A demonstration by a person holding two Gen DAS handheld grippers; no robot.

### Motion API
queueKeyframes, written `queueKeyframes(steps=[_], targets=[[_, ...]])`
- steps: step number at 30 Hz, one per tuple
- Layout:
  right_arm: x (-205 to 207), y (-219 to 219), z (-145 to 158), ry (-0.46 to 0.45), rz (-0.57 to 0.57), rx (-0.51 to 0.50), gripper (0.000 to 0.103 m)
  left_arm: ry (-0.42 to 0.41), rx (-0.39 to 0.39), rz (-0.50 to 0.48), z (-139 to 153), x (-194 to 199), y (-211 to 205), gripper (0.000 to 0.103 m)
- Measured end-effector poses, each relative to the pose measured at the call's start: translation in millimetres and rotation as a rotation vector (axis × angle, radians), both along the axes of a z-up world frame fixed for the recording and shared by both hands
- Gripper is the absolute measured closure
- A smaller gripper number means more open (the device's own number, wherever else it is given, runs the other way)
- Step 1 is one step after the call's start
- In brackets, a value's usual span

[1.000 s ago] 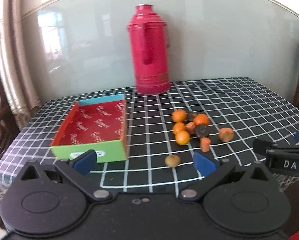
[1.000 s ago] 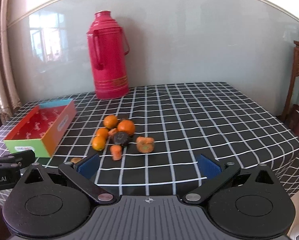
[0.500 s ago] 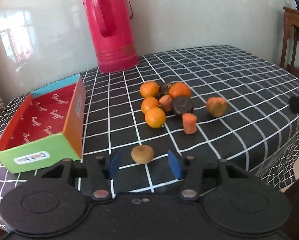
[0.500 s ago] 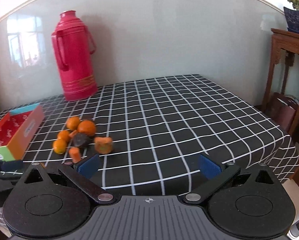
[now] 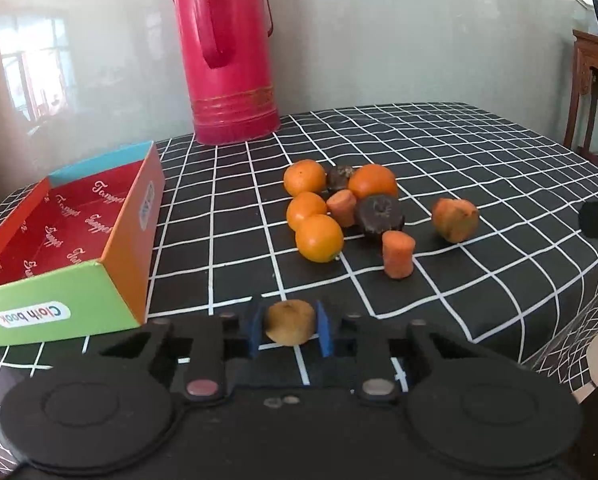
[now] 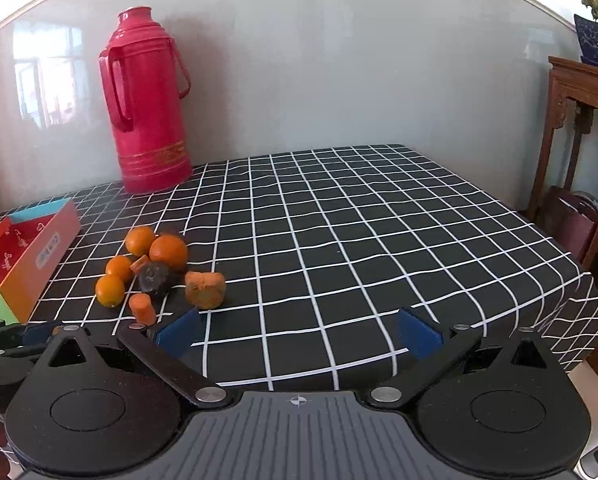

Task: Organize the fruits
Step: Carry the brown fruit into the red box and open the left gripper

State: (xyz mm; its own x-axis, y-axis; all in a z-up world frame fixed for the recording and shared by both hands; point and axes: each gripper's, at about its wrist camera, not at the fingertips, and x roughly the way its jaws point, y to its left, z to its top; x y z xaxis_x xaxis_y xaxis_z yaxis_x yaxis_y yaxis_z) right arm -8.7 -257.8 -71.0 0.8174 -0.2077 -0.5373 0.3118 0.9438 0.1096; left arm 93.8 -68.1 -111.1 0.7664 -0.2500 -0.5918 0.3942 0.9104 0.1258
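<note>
The small brown fruit (image 5: 290, 322) lies at six o'clock of the orange pile (image 5: 319, 237), long axis crosswise. The left claw (image 5: 289, 330), angled downward, is closing, pads touching it. The right claw (image 6: 299, 332) gapes wide over bare tabletop (image 6: 359, 240).

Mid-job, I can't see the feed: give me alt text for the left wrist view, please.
The left gripper is closing its blue pads on a small brownish fruit on the checked tablecloth. Left of it is an open box with nothing inside; beyond lie oranges, carrot pieces and dark fruits, with a red thermos behind.
</note>
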Motion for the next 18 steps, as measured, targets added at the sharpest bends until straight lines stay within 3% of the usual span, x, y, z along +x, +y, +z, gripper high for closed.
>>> queueKeyframes(steps=[5, 10, 14, 18], targets=[[4, 1, -3, 0.004, 0.002, 0.001, 0.0, -0.031, -0.01, 0.019, 3, -4, 2, 0.085], [7, 4, -1, 0.0, 0.011, 0.0, 0.0, -0.099, -0.045, 0.076, 35, 6, 18, 0.085], [10, 9, 1, -0.007, 0.037, 0.004, 0.0, -0.135, -0.042, 0.182, 58, 30, 43, 0.085], [13, 17, 3, -0.012, 0.067, -0.004, 0.0, -0.116, -0.024, 0.308, 63, 58, 76, 0.085]])
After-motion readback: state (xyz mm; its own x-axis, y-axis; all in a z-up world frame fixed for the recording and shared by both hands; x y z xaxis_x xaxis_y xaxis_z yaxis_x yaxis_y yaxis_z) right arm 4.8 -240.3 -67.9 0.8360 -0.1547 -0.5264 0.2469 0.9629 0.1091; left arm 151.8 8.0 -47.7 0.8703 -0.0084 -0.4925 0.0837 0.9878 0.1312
